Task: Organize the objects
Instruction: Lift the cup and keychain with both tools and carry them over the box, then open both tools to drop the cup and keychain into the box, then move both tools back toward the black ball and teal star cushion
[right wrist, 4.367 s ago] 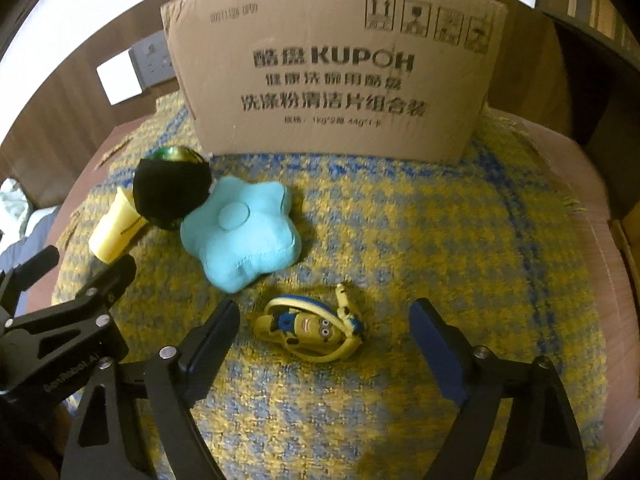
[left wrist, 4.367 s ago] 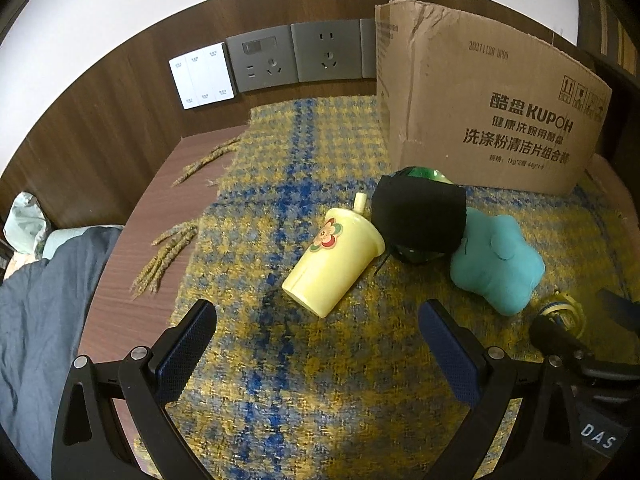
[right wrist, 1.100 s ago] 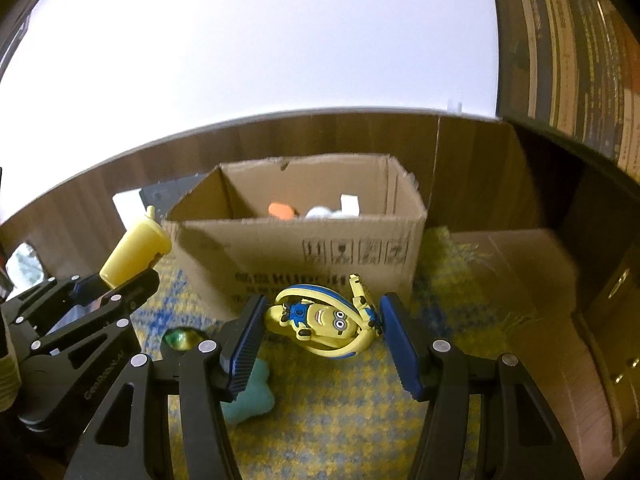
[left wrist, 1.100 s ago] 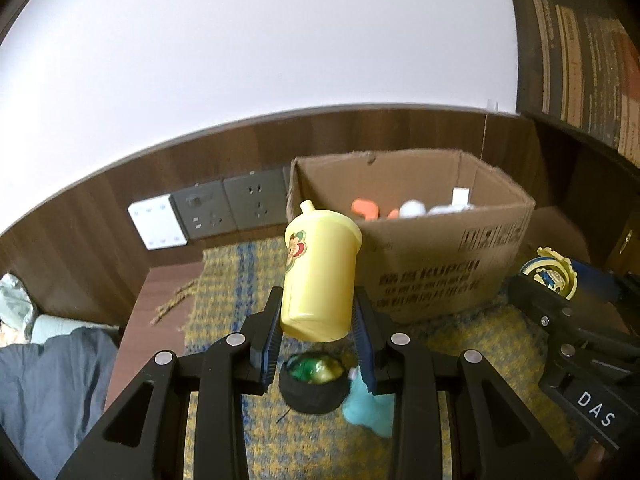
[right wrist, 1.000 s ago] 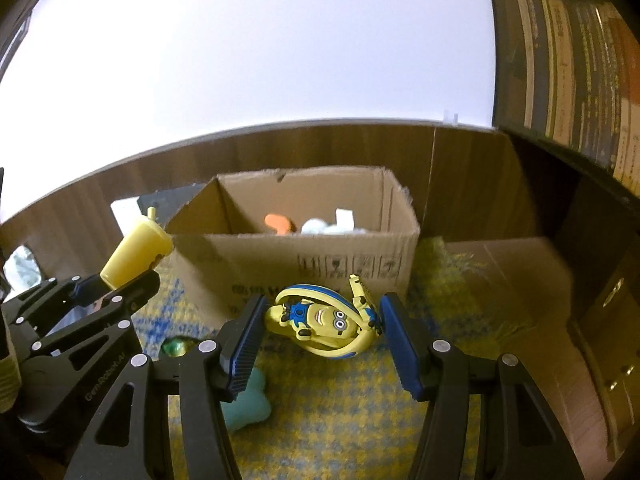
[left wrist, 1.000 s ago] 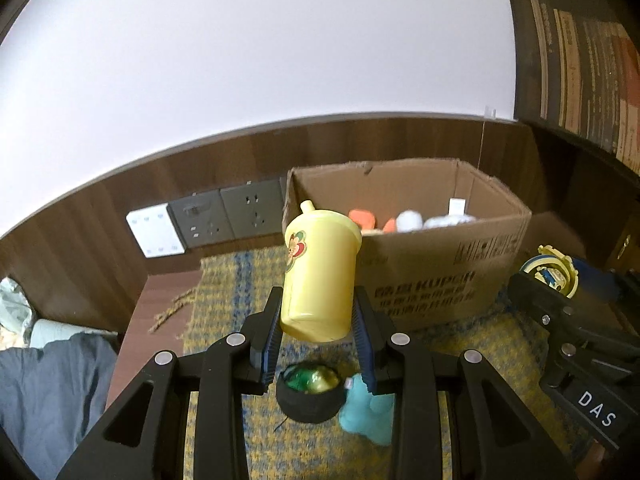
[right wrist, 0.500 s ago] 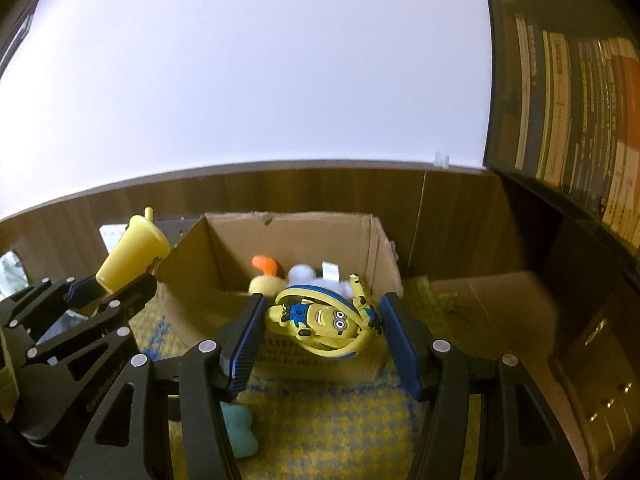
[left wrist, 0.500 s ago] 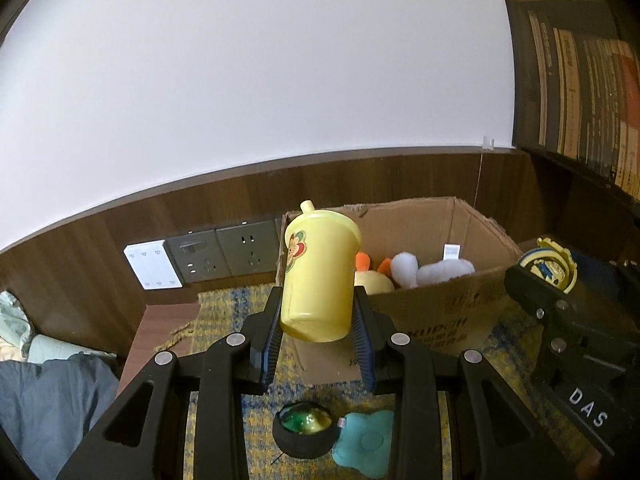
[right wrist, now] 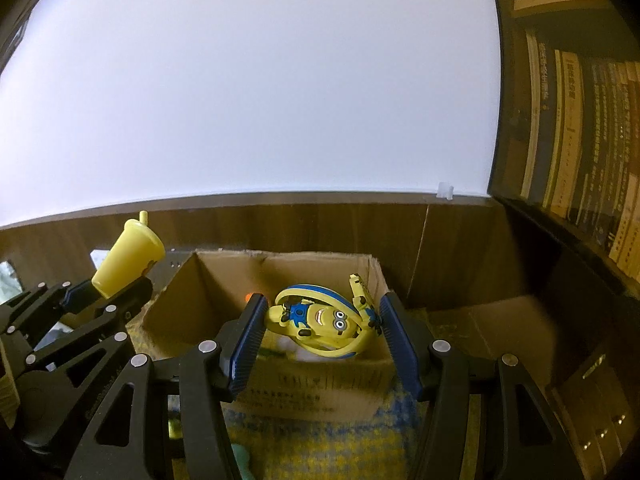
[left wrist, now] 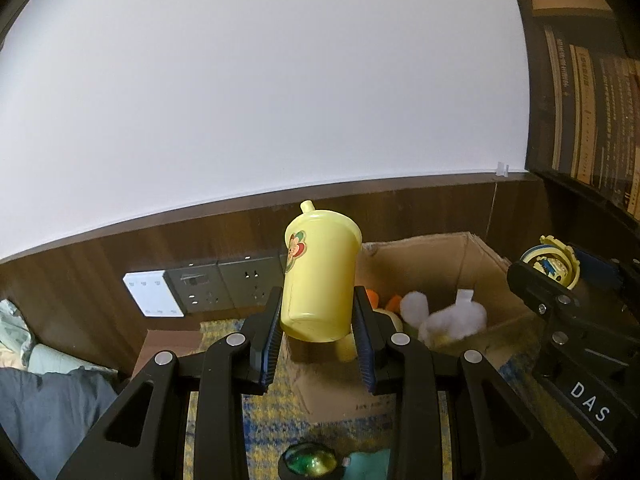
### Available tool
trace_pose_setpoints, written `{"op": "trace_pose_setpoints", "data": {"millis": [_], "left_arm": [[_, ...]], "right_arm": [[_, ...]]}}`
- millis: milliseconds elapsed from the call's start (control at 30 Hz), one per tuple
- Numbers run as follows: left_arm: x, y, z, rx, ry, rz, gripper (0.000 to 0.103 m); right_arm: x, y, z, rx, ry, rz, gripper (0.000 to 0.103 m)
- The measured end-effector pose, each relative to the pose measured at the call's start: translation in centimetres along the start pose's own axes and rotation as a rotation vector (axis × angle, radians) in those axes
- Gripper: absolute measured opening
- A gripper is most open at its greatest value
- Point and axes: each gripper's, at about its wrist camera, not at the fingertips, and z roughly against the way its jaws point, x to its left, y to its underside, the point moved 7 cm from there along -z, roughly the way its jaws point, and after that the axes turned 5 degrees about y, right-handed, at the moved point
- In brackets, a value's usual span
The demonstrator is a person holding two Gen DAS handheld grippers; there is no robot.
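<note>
My left gripper is shut on a yellow lidded cup with a flower sticker, held upright above the near left corner of an open cardboard box. My right gripper is shut on a yellow minion toy with a blue-yellow band, held above the box at its front wall. The cup also shows in the right wrist view, and the minion toy in the left wrist view. Plush toys, white and orange, lie inside the box.
A black-rimmed green ball and a teal plush lie on the yellow-blue checked cloth below. Wall sockets are behind on the wood panel. A bookshelf rises at the right. Grey bedding is at the left.
Both grippers have risen and moved forward with their loads. The box now sits lower in view and more of its inside shows. The minion toy now hangs over the box opening.
</note>
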Motion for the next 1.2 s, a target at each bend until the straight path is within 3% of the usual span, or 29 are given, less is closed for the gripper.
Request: {"op": "trace_pose_setpoints", "data": {"millis": [367, 833, 900, 933, 967, 1133, 1200], "left_arm": [[0.2, -1.3, -3.5, 0.051, 0.020, 0.017, 0.033], [0.3, -1.3, -6.0, 0.100, 0.033, 0.026, 0.033], [0.5, -1.3, -5.9, 0.098, 0.024, 0.030, 0.049], [0.6, -1.4, -5.8, 0.093, 0.017, 0.031, 0.054], [0.7, -1.5, -5.5, 0.085, 0.007, 0.030, 0.062], [1.0, -1.7, -4.7, 0.068, -0.013, 0.026, 0.068], [1.2, -1.8, -4.3, 0.058, -0.027, 0.029, 0.080]], "right_arm": [[-0.1, -2.6, -2.0, -0.014, 0.026, 0.016, 0.058], [-0.2, -3.2, -4.7, 0.034, 0.038, 0.035, 0.061], [-0.4, -3.3, -4.6, 0.030, 0.042, 0.029, 0.079], [-0.4, -3.3, -4.5, 0.027, 0.043, 0.026, 0.082], [-0.5, -3.3, -4.4, 0.024, 0.046, 0.023, 0.083], [-0.8, -3.3, -4.2, 0.031, 0.051, 0.009, 0.086], [-0.9, -3.4, -4.0, 0.028, 0.054, 0.007, 0.088]]}}
